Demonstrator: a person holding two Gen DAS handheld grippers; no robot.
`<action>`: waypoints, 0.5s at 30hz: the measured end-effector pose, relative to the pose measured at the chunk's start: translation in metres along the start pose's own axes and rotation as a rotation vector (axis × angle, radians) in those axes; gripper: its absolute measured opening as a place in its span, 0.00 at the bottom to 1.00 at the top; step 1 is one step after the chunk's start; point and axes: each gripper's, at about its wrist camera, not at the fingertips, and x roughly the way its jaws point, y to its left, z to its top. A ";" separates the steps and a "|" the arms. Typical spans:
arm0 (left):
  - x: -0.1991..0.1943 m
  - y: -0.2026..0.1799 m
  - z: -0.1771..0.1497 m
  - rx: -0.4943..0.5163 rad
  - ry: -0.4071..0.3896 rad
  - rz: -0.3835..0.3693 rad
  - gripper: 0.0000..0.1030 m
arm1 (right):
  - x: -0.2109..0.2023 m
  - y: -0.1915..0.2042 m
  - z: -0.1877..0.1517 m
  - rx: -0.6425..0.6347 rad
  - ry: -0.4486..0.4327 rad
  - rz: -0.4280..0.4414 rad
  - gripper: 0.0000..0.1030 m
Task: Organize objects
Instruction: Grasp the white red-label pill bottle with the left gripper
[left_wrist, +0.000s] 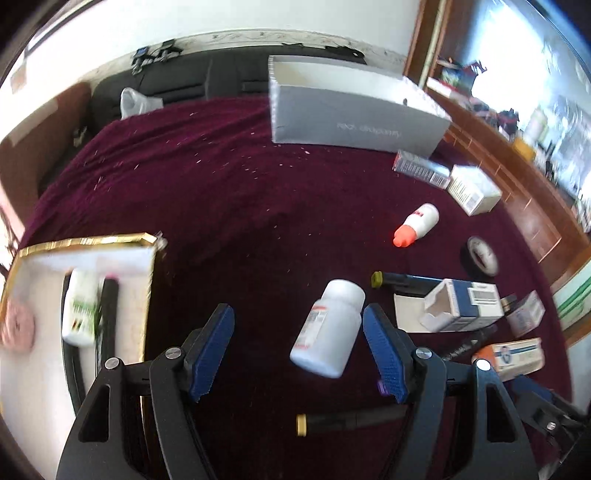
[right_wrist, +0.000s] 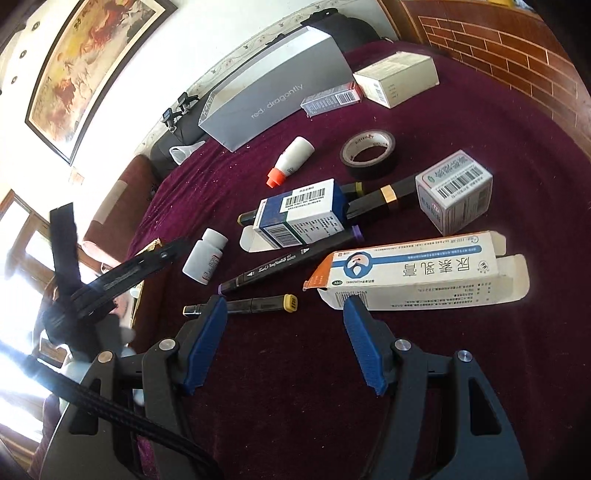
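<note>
Both tongs stand released, nothing between the blue pads. The left gripper (left_wrist: 297, 352) hangs over the white pill bottle (left_wrist: 328, 328), which lies on the maroon cloth (left_wrist: 221, 184) — only this view shows the gold-edged tray (left_wrist: 85, 242) with a bottle inside. The right gripper (right_wrist: 284, 343) faces a yellow-capped marker (right_wrist: 243, 304) and the long orange-ended carton (right_wrist: 417, 273) — the framed painting (right_wrist: 81, 70) appears here alone.

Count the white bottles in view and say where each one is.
3. A pill bottle lies on the maroon cloth; an orange-capped bottle lies farther off on it; a green-labelled bottle sits inside the gold-edged box. More may be hidden in that box.
</note>
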 end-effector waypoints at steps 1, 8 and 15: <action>0.004 -0.004 0.001 0.018 0.006 0.006 0.64 | 0.001 -0.002 0.000 0.006 0.001 0.006 0.63; 0.036 -0.020 -0.003 0.058 0.078 0.043 0.63 | 0.002 -0.002 0.004 0.007 0.002 0.023 0.63; 0.006 -0.004 -0.012 0.011 0.070 -0.016 0.29 | 0.008 0.016 0.005 -0.063 0.044 0.004 0.64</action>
